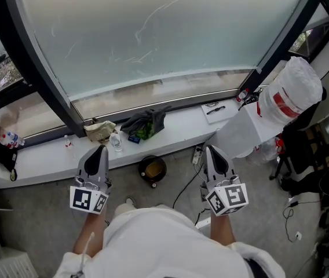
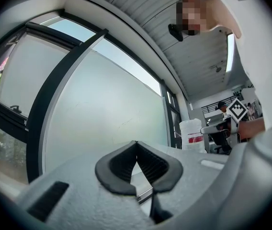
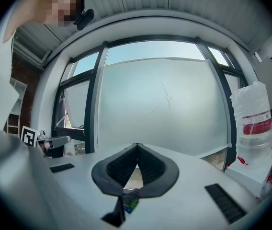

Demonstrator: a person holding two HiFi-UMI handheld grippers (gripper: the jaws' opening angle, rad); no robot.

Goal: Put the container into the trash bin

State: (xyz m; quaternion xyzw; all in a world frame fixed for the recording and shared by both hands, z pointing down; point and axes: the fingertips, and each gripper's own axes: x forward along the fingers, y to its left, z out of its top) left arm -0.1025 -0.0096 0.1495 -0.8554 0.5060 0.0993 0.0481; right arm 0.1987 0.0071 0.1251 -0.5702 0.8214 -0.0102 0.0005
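a person stands before a big frosted window (image 1: 164,33) with dark frames. under it runs a white ledge (image 1: 48,158), and on it lie a beige crumpled cloth (image 1: 99,130), a small clear bottle (image 1: 116,142), a dark green bundle (image 1: 145,123) and a pen (image 1: 215,110) on a paper. the floor (image 1: 37,225) is grey, with thin cables on it. the round dark container (image 1: 153,169) sits on the floor just below the ledge, between the two tongs. the left gripper (image 1: 101,149) is clenched with nothing in it, and the right gripper (image 1: 209,150) also. the white trash bin (image 1: 289,91), lined with a bag, stands at the right, well apart from the container.
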